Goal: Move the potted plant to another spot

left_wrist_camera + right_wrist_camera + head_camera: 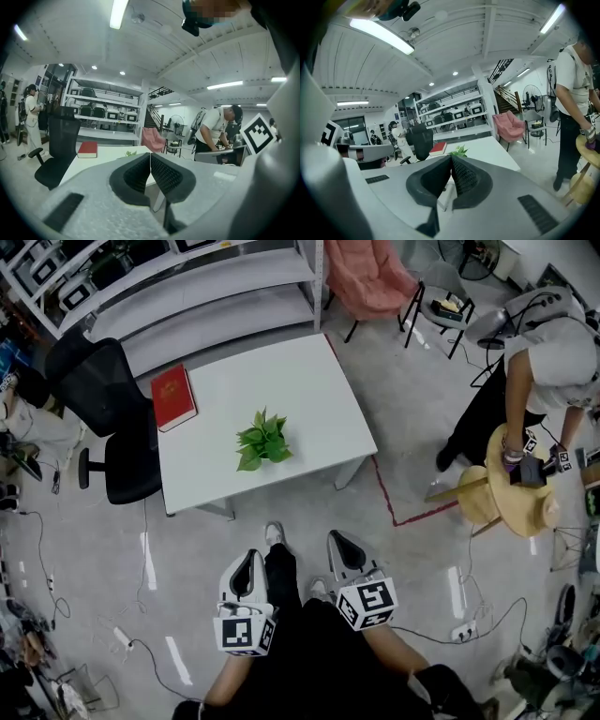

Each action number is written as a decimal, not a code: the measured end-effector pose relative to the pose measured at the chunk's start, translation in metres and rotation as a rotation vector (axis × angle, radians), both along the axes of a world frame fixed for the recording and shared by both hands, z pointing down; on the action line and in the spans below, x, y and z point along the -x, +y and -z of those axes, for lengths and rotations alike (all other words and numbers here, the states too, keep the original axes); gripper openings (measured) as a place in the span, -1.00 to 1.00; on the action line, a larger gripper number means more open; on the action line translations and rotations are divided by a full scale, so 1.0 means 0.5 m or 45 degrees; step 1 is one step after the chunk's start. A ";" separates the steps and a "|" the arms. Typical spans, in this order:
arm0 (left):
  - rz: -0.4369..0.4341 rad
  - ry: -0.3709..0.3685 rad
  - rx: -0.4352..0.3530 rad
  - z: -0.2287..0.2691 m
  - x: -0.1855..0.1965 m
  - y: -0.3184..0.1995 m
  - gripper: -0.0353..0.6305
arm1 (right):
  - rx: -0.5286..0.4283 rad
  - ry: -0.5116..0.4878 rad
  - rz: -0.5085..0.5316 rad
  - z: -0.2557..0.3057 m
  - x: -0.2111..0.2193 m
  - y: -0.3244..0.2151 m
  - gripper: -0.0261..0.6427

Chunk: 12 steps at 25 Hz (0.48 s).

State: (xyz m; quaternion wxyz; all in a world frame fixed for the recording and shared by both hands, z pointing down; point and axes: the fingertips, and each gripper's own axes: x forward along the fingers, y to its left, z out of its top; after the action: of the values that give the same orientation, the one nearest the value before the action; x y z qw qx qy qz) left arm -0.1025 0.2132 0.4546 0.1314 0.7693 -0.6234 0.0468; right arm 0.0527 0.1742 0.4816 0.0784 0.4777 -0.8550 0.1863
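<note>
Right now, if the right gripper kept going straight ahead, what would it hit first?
The right gripper would probably meet the white table at its near edge, with the potted plant just beyond. Nothing shows in between, though depth is hard to judge.

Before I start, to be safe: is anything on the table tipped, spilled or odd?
Nothing stands out. The plant stands upright on the table; the book lies flat near one corner.
</note>
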 end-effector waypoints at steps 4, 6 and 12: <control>-0.033 0.017 -0.007 -0.004 0.033 -0.106 -0.84 | 0.017 0.024 -0.031 -0.015 0.034 -0.096 -0.89; -0.052 0.017 -0.009 0.002 0.054 -0.163 -0.84 | 0.026 0.037 -0.045 -0.020 0.055 -0.151 -0.89; -0.120 0.018 0.018 0.001 0.122 -0.319 -0.84 | 0.098 0.084 -0.122 -0.067 0.105 -0.306 -0.89</control>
State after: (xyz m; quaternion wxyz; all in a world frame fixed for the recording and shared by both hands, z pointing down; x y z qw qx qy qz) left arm -0.1636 0.0539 0.4543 0.1388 0.7971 -0.5853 0.0520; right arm 0.0001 0.0211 0.5152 0.1159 0.5206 -0.8203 0.2065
